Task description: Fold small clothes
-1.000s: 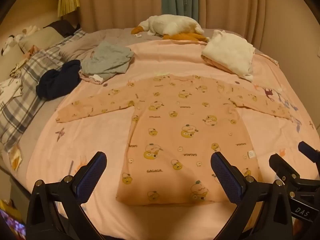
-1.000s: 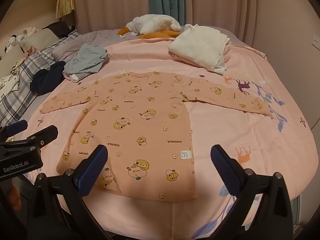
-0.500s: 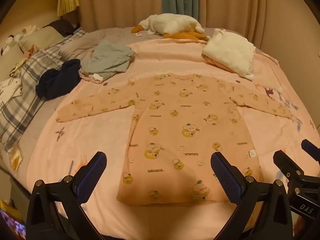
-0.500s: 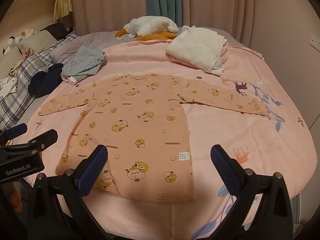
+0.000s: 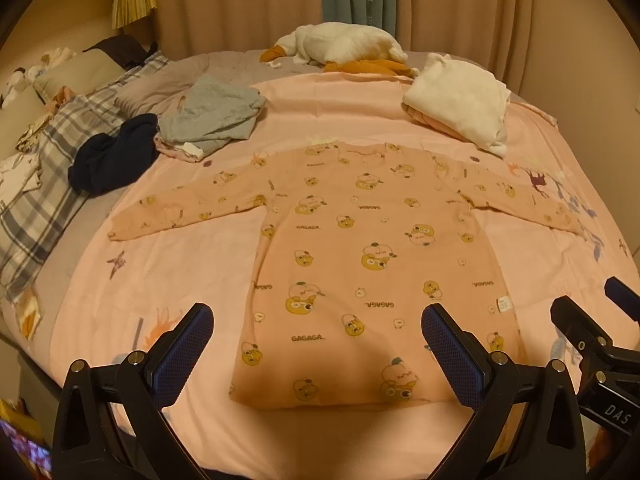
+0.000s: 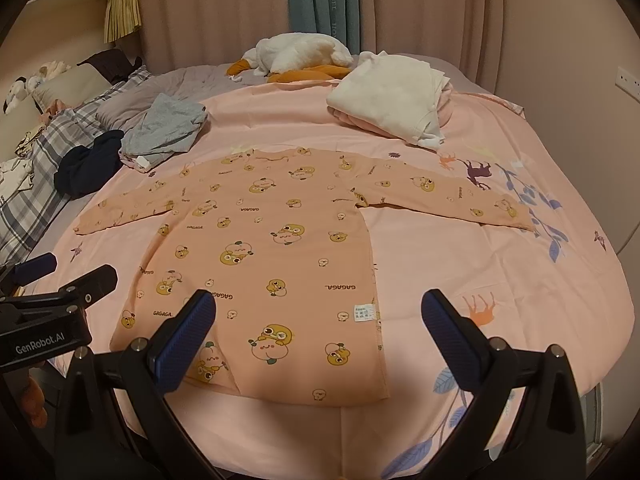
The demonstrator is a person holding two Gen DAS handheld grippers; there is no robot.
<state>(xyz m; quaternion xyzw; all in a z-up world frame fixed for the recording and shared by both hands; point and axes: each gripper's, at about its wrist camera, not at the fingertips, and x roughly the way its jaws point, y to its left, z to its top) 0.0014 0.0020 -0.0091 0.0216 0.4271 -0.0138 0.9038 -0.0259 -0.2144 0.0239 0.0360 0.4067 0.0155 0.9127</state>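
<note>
Here's the peach long-sleeved top (image 5: 372, 264), printed with little cartoon fruit faces and the word GAGAGA, lying flat on the pink bedsheet (image 5: 168, 280) with both sleeves stretched out to the sides and its hem nearest the cameras; a small white care label (image 6: 364, 314) shows near the hem on the right-hand side seam, so it looks inside out. The left gripper (image 5: 316, 344) hovers above the hem with its blue-padded fingers spread wide, holding nothing, and the right gripper (image 6: 318, 330) hangs just beside it over the right lower corner, likewise wide apart and empty. Beyond the top, near the neckline, a folded cream garment (image 6: 388, 96) sits on pink fabric, and a white plush goose (image 6: 296, 54) with orange feet lies at the far edge of the bed. Off to the left, a crumpled grey garment (image 5: 212, 114) rests beside a dark navy one (image 5: 112, 154), next to a plaid pillow (image 5: 36, 196)
</note>
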